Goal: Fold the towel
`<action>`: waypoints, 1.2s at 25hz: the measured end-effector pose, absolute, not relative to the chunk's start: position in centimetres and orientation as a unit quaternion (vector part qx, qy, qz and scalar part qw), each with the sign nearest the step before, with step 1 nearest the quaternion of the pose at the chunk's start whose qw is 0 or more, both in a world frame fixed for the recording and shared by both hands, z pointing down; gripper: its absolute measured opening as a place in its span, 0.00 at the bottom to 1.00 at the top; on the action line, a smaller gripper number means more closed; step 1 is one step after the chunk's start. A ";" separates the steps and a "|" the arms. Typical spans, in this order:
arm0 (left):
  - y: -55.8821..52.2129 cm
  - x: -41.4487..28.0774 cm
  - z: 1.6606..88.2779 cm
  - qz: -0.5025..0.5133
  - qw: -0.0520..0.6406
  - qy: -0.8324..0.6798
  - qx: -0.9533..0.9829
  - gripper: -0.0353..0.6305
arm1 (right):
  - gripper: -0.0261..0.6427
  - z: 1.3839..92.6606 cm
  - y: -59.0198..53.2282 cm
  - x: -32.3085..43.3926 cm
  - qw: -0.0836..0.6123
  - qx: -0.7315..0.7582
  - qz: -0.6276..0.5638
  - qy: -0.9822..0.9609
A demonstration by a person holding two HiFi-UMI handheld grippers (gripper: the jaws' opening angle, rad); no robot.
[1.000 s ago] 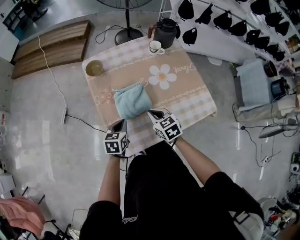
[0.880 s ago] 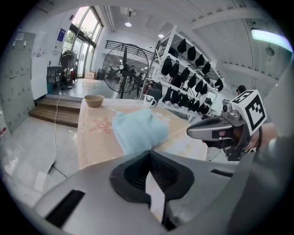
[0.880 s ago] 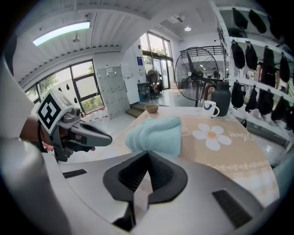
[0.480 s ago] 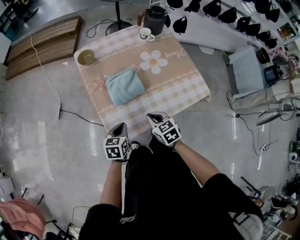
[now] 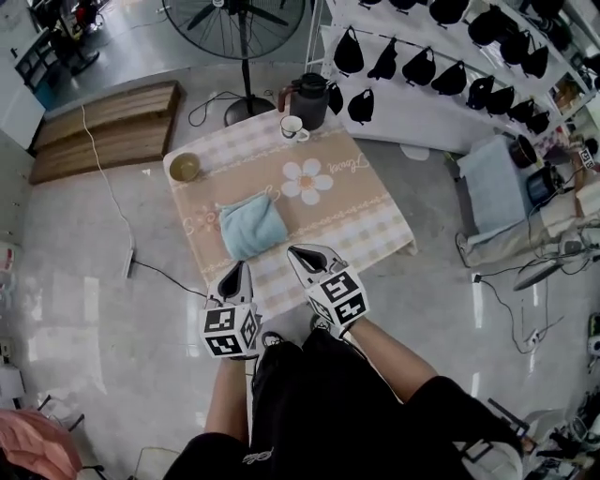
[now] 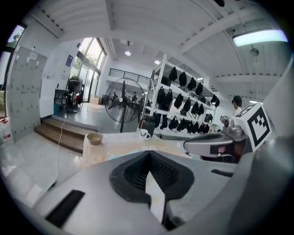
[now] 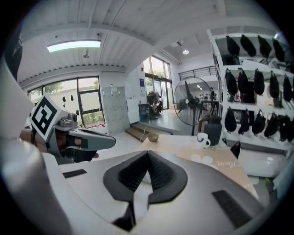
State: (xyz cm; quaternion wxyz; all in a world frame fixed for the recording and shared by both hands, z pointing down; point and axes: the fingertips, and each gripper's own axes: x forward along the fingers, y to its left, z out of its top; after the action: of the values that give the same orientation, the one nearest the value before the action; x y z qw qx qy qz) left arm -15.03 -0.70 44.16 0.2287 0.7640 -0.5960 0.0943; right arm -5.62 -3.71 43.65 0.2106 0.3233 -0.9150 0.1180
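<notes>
The light blue towel lies folded into a small bundle on the low table, left of the white flower print. Both grippers hang in the air at the table's near edge, apart from the towel. My left gripper is shut with nothing in it, and its jaws meet at the tips. My right gripper is likewise shut and empty, its tips closed together. The towel is hidden behind the jaws in both gripper views.
On the table stand a small bowl, a white cup and a dark kettle. A standing fan is behind the table, a rack of black bags at right, wooden steps at left, a cable on the floor.
Both grippers have risen and drawn back from the towel, which stays on the table. The head view has tilted up, so the fan and rack now show.
</notes>
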 end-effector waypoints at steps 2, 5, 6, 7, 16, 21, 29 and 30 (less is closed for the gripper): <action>-1.1 -14.6 40.8 0.071 0.207 -0.603 0.767 0.06 | 0.04 40.1 -3.9 -5.7 0.188 0.323 0.087 -0.923; -1.8 -14.3 36.5 0.049 0.174 -0.616 0.767 0.06 | 0.04 35.6 -4.3 -5.6 0.160 0.321 0.058 -0.932; -2.0 -14.3 35.1 0.041 0.161 -0.621 0.766 0.06 | 0.04 34.4 -4.4 -5.3 0.150 0.322 0.053 -0.933; -2.2 -14.3 33.7 0.032 0.148 -0.626 0.765 0.06 | 0.04 33.3 -4.7 -5.0 0.140 0.326 0.048 -0.934; -1.4 -12.6 23.8 -0.026 0.056 -0.635 0.770 0.06 | 0.04 23.9 -5.1 -2.3 0.065 0.348 -0.018 -0.935; -1.8 -12.1 22.9 -0.029 0.032 -0.641 0.766 0.06 | 0.04 22.3 -5.6 -1.1 0.048 0.359 -0.052 -0.931; -1.6 -11.0 23.4 -0.027 0.039 -0.635 0.771 0.06 | 0.04 22.3 -5.4 -0.4 0.045 0.362 -0.053 -0.929; -1.5 -10.9 23.4 -0.028 0.041 -0.633 0.773 0.06 | 0.04 22.2 -5.3 -0.4 0.044 0.361 -0.053 -0.930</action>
State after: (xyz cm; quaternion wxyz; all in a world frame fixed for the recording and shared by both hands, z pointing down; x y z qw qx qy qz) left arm -10.91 -1.55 23.39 0.0406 0.7727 -0.6328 -0.0283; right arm -0.39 -5.28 22.22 0.0437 0.3609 -0.9301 -0.0528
